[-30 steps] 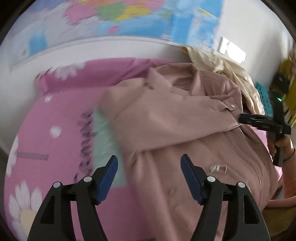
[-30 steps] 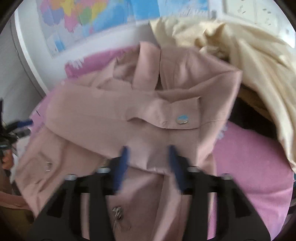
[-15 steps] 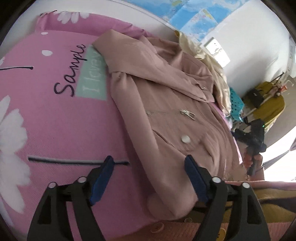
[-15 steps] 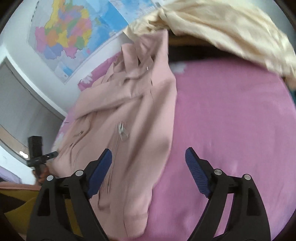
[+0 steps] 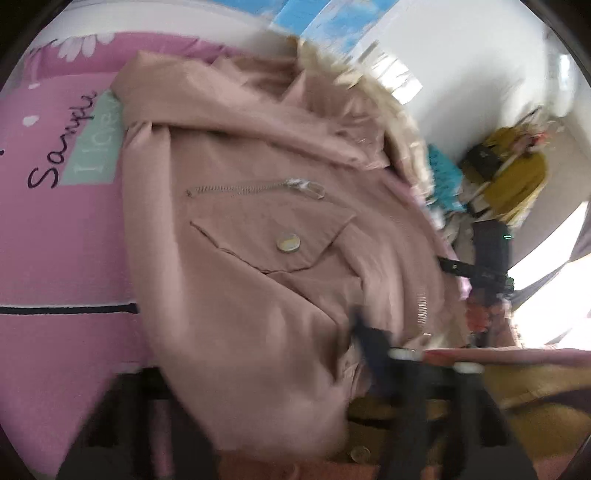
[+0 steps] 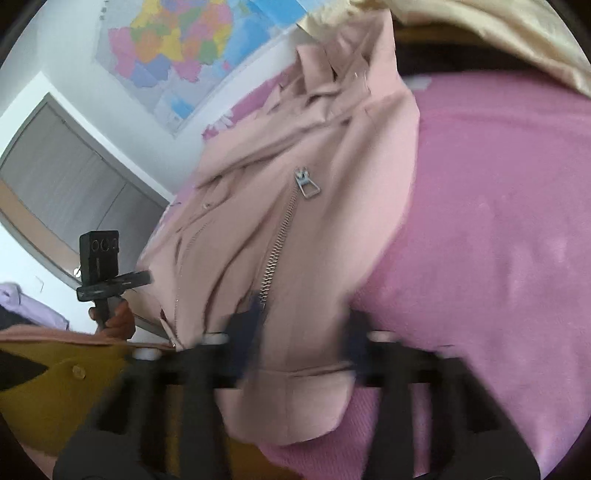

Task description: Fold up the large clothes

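A dusty-pink jacket (image 5: 258, 229) with a zipper, a snap flap pocket and folded-in sleeves lies on a pink bedspread (image 5: 55, 240). It also shows in the right wrist view (image 6: 306, 221). My left gripper (image 5: 255, 354) is open, its jaws straddling the jacket's near hem; the left finger is hidden under the cloth and the view is blurred. My right gripper (image 6: 301, 332) is open, jaws straddling the other end of the hem. The left gripper's back shows in the right wrist view (image 6: 101, 266), and the right gripper's back shows in the left wrist view (image 5: 487, 258).
A cream garment (image 6: 480, 33) is heaped at the head of the bed. A map (image 6: 184, 48) hangs on the wall. A mustard cloth (image 6: 55, 387) lies at the bed's near edge. A rack with clothes (image 5: 509, 177) stands to the right.
Both grippers have moved forward and down to the jacket's near hem; the hem now lies between each pair of open jaws. Both views are motion-blurred.
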{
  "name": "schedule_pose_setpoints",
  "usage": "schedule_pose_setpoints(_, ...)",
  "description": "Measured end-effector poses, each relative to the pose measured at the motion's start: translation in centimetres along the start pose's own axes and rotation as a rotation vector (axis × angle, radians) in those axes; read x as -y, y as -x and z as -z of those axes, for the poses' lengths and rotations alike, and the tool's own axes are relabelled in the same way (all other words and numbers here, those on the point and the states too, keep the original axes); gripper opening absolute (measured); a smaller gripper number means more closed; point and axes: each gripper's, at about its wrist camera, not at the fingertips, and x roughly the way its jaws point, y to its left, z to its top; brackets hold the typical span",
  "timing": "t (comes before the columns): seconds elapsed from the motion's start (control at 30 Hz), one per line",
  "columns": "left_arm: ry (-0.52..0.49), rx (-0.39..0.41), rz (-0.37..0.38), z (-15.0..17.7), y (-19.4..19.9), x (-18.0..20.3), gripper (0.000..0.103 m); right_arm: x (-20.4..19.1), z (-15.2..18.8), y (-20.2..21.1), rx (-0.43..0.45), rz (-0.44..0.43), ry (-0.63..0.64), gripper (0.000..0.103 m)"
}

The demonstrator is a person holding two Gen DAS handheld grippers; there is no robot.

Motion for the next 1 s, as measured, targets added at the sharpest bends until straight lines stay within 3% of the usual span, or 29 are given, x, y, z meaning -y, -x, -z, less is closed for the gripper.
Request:
schedule_pose_setpoints(0.07,0.02,0.0,0.026,-0.3,0.4,-0.1,0.012,-1.2,-0.1,0.7,0.035,-0.063,0.001,0.009)
schedule_pose_setpoints(0.13,0.029,0.042,0.021,-0.5,2.1,-0.2,0.011,-1.8,-0.1,1.4,0.059,-0.09,0.008,0.007)
schedule_pose_setpoints(0.27,0.088,0.159,0.075,-0.8,8.1,-1.4,0.01,-6.5,0.4,6.8,0.178,-0.211,0.107,0.006)
schedule_pose_setpoints(0.33,0.077,0.197,0.099,-0.7,10.1,-1.1,0.011,-8.2,0.9,7.3,0.169,-0.242,0.16,0.006)
schedule_pose_setpoints(0.4,0.045,0.201,0.059,-0.5,11.3,-0.4,0.011,-8.5,1.2,6.3,0.121,-0.238,0.165,0.008)
schedule_pose_setpoints(0.53,0.07,0.129,0.032,0.1,9.7,-1.9,0.016,-5.8,2.0,2.4,0.006,-0.244,0.046,0.029)
schedule_pose_setpoints(0.63,0.12,0.075,0.042,0.9,8.2,-3.8,0.017,-4.3,3.3,0.8,-0.059,-0.224,-0.013,0.034)
schedule_pose_setpoints(0.73,0.142,0.068,0.064,1.3,7.7,-4.6,0.017,-4.3,4.5,-0.1,-0.108,-0.197,-0.009,0.055)
schedule_pose_setpoints(0.8,0.125,0.075,0.063,1.3,7.8,-4.3,0.015,-4.4,4.7,-0.2,-0.101,-0.209,-0.014,0.056)
schedule_pose_setpoints(0.83,0.113,0.079,0.057,1.2,7.8,-4.1,0.014,-4.6,4.6,-0.1,-0.096,-0.207,-0.01,0.048)
schedule_pose_setpoints(0.87,0.103,0.078,0.043,1.1,7.8,-3.7,0.013,-4.7,4.5,0.0,-0.085,-0.197,-0.007,0.024)
schedule_pose_setpoints(0.9,0.099,0.079,0.04,0.9,7.8,-3.5,0.012,-4.5,4.2,0.3,-0.07,-0.207,-0.018,0.011)
schedule_pose_setpoints(0.93,0.098,0.086,0.044,0.7,8.0,-3.4,0.012,-4.3,3.8,0.4,-0.047,-0.24,-0.039,0.005)
schedule_pose_setpoints(1.0,0.096,0.098,0.038,0.3,8.5,-3.1,0.011,-4.8,3.1,1.3,-0.003,-0.257,-0.03,0.004)
